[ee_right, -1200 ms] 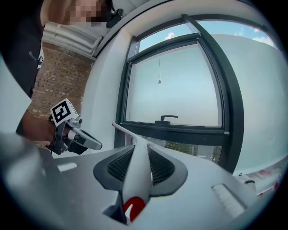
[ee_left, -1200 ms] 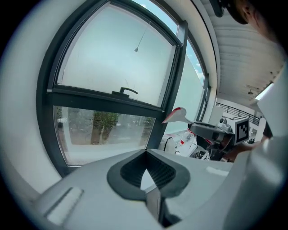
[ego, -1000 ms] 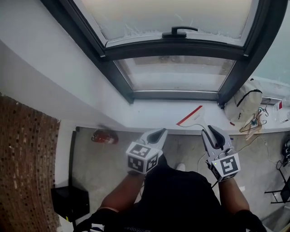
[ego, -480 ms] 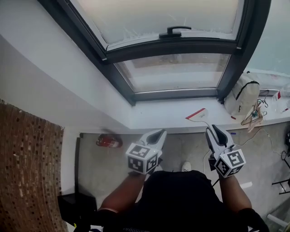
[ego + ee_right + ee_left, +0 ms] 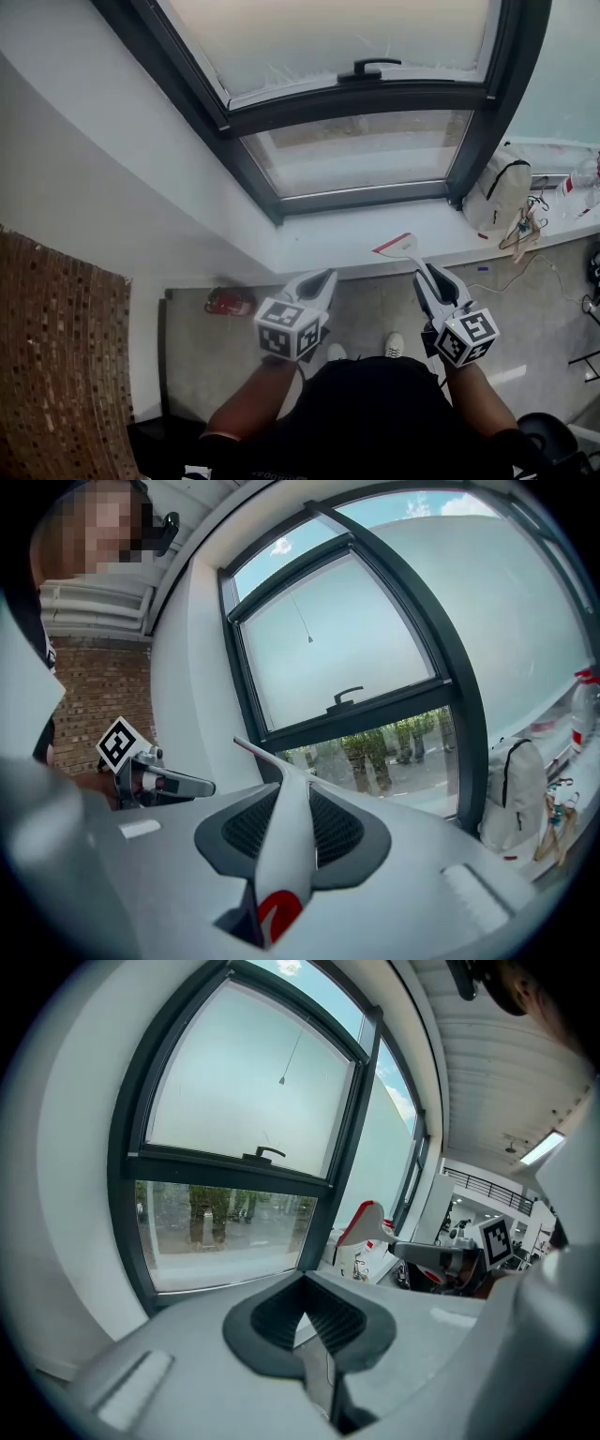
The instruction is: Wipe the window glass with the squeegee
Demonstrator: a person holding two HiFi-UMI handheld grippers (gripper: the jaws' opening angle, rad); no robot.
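Right gripper point(image 5: 424, 273): jaws clamped on the squeegee point(image 5: 285, 841) handle.
Squeegee axis: handle runs along the jaws, blade forward.
Left gripper point(image 5: 323, 278): jaws pressed together, empty.
Window glass point(image 5: 364, 151): ahead of the blade, apart; the right gripper is nearer.

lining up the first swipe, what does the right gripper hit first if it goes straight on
Probably the lower pane or its dark frame; the squeegee held in the right gripper would touch first; depth is unclear.

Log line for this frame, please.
right gripper: shut on squeegee | left gripper: jaws shut, empty | squeegee: off window glass | wipe: not started
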